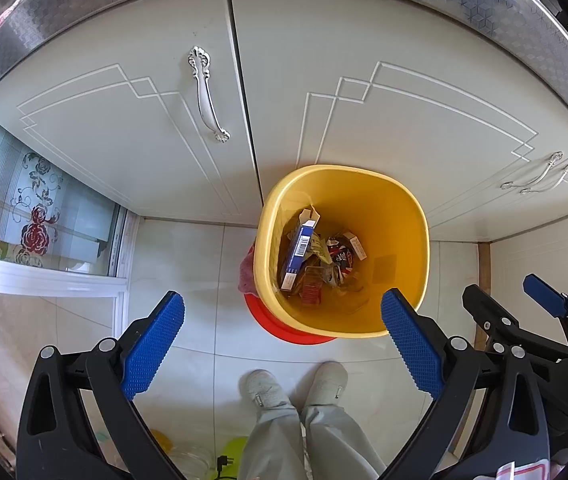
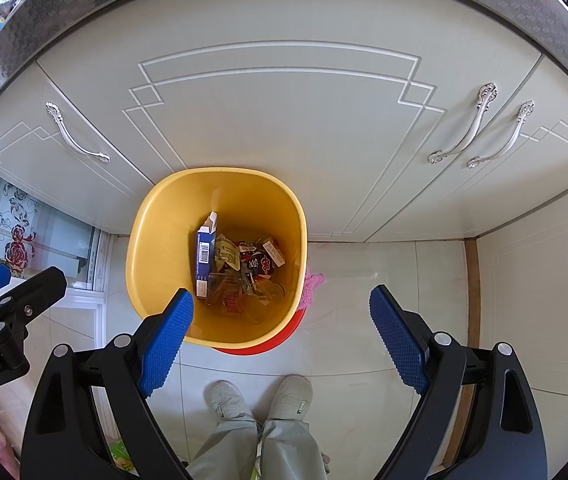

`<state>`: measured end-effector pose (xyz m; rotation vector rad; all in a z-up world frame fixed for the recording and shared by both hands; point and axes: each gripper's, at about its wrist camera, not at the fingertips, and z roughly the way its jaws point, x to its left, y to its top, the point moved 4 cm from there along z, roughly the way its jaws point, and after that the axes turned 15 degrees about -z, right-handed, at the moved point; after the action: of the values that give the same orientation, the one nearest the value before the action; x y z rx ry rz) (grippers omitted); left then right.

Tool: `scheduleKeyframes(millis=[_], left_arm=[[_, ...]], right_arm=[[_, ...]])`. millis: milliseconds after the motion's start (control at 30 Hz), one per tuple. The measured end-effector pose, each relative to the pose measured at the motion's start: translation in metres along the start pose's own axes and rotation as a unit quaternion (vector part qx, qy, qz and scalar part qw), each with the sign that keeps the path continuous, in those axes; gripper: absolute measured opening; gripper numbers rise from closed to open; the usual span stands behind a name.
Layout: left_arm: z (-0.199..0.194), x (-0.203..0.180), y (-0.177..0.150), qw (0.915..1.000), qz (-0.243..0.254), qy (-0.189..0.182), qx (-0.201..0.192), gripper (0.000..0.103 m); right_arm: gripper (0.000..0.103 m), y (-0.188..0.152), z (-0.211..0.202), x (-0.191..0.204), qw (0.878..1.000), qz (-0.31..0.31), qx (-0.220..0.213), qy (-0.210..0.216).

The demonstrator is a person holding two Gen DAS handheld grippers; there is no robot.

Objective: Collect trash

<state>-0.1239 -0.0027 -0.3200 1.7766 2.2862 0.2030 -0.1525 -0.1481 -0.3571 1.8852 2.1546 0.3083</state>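
Note:
A yellow trash bin (image 1: 396,216) stands on the tiled floor against white cabinet doors; it also shows in the right wrist view (image 2: 164,232). Inside lie a blue carton (image 1: 298,250) with a barcode, wrappers (image 1: 338,258) and small boxes, also seen from the right as the carton (image 2: 204,256) and wrappers (image 2: 260,262). My left gripper (image 1: 282,310) is open and empty, above the bin's near rim. My right gripper (image 2: 282,304) is open and empty, above the bin's right side. The right gripper also shows in the left wrist view (image 1: 524,304).
A red basin (image 1: 284,326) sits under the bin, with a pink cloth (image 2: 312,284) beside it. The person's feet (image 1: 296,384) stand just before the bin. White cabinet doors (image 2: 284,120) with silver handles run behind. A glass sliding door (image 1: 36,216) is at left.

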Motion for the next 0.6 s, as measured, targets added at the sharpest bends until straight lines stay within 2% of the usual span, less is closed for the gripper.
scheduleKeyframes(millis=[500, 600], left_arm=[[-0.001, -0.0031, 0.0022, 0.9999, -0.005, 0.006, -0.007, 0.098], [-0.0003, -0.0031, 0.0023, 0.9999, -0.003, 0.01, -0.009, 0.093]], right_arm=[[0.09, 0.0011, -0.0003, 0.001, 1.0, -0.003, 0.0, -0.002], [0.09, 0.002, 0.0002, 0.0011, 1.0, -0.004, 0.001, -0.001]])
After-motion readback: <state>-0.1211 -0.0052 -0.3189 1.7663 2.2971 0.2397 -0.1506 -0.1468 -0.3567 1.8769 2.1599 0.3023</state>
